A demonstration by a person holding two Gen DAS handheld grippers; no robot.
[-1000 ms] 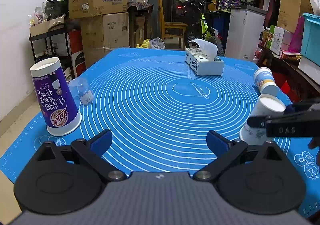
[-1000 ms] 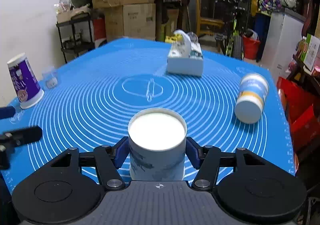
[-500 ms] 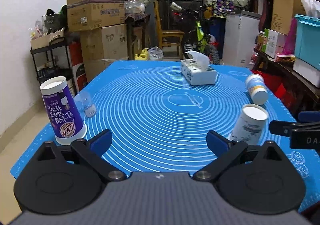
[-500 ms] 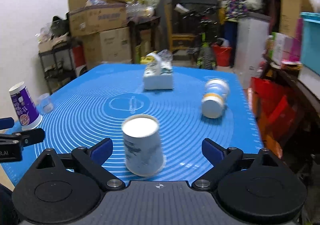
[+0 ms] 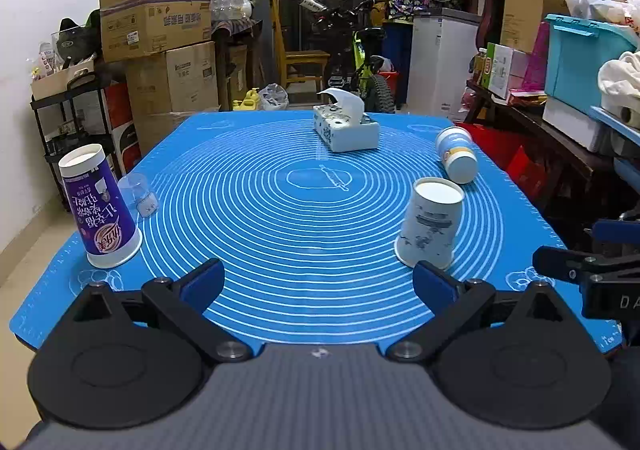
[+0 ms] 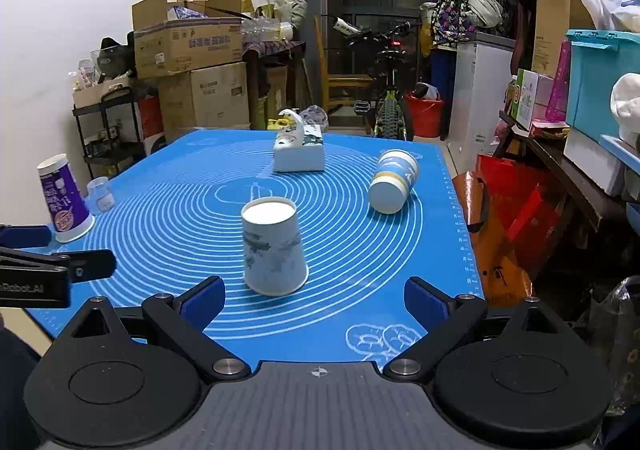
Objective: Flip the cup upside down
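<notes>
On the blue baking mat (image 5: pixel 304 217), left wrist view: white paper cup (image 5: pixel 430 228) with a grey-blue print, standing mouth down, base uppermost, on the right half of the mat, apart from both tools. Purple milk-tea cup (image 5: pixel 99 205) inverted near the left edge, a small clear plastic cup (image 5: pixel 138 193) on its side just beside it. Tissue box (image 5: pixel 346 129) at the far centre; blue-and-yellow paper cup (image 5: pixel 458 155) lying on its side beyond the white one. Left gripper (image 5: pixel 316 284): jaws spread wide, nothing between them, held low at the near edge. Right gripper (image 5: pixel 568 250) seen side-on at the right margin, clear of the cup.

Right wrist view: right gripper (image 6: pixel 314 298) fully spread and empty, the white paper cup (image 6: pixel 274 250) resting just ahead of the left finger, not touched. Blue-and-yellow paper cup (image 6: pixel 394 185) on its side, farther right; tissue box (image 6: pixel 300 153) behind; purple milk-tea cup (image 6: pixel 64 197) far left. Left gripper (image 6: pixel 60 258) edges in at the left.

Step in hand, judged: release and withdrawal, the flip appearing complete. Best done by drawing straight back with the jaws kept wide, so neither pad clips the light cup and tips it.

Change noted: a second ago the right gripper's pads were closed against the cup wall; half a second ago they had opened; now the tool sits farther back. The left view has pulled back likewise, and the cup, tilted half a second ago, now stands squarer.
</notes>
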